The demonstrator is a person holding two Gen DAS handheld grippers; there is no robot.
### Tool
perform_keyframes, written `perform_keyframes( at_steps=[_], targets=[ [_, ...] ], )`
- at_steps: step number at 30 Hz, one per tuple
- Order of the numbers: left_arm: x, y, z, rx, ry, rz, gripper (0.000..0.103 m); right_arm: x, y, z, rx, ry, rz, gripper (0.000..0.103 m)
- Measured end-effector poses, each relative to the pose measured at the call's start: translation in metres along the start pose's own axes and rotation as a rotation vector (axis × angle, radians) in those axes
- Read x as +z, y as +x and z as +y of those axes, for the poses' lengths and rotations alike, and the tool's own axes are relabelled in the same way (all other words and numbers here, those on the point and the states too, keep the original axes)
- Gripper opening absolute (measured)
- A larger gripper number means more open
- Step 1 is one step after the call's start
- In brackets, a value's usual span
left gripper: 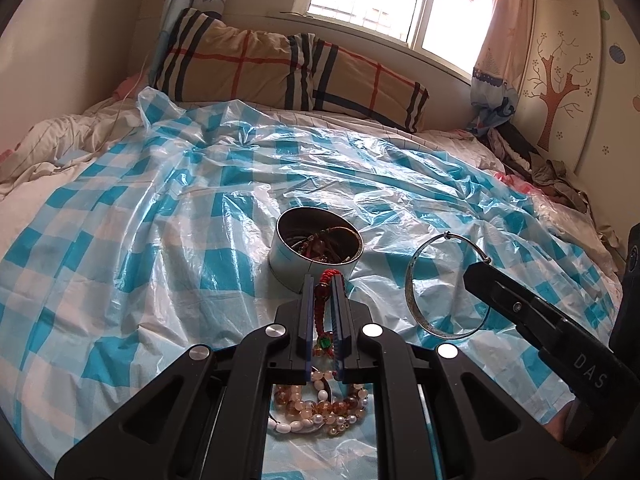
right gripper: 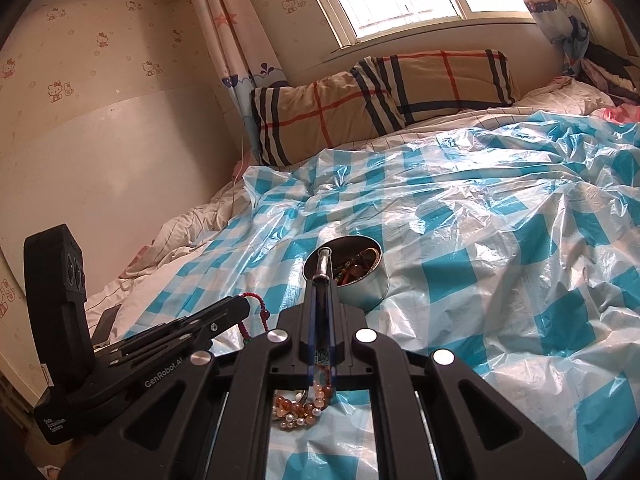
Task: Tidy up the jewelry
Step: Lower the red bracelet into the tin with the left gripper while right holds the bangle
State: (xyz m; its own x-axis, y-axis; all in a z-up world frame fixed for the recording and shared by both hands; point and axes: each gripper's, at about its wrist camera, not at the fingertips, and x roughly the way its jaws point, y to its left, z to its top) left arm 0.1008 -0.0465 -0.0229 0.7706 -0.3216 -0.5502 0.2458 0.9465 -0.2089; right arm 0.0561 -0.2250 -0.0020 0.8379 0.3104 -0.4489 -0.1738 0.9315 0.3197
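A round metal tin with several bracelets inside stands on the blue-checked plastic sheet; it also shows in the right wrist view. My left gripper is shut on a red beaded bracelet, held just in front of the tin. My right gripper is shut on a silver bangle, held in the air right of the tin; in its own view the bangle shows edge-on. A pile of bead bracelets lies under the left gripper, and it also shows in the right wrist view.
The sheet covers a bed. A plaid pillow lies at the head under a window. Clothes are heaped at the far right by a wardrobe. A wall stands to the left of the bed.
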Motion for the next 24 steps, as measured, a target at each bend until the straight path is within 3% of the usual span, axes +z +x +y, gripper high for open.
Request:
perform_keyframes(
  at_steps=[24],
  targets=[
    [0.015,0.016,-0.002,0.025,-0.011,-0.024,0.007,0.014,0.013,-0.005,0.032,0.062,-0.047,0.006]
  ],
)
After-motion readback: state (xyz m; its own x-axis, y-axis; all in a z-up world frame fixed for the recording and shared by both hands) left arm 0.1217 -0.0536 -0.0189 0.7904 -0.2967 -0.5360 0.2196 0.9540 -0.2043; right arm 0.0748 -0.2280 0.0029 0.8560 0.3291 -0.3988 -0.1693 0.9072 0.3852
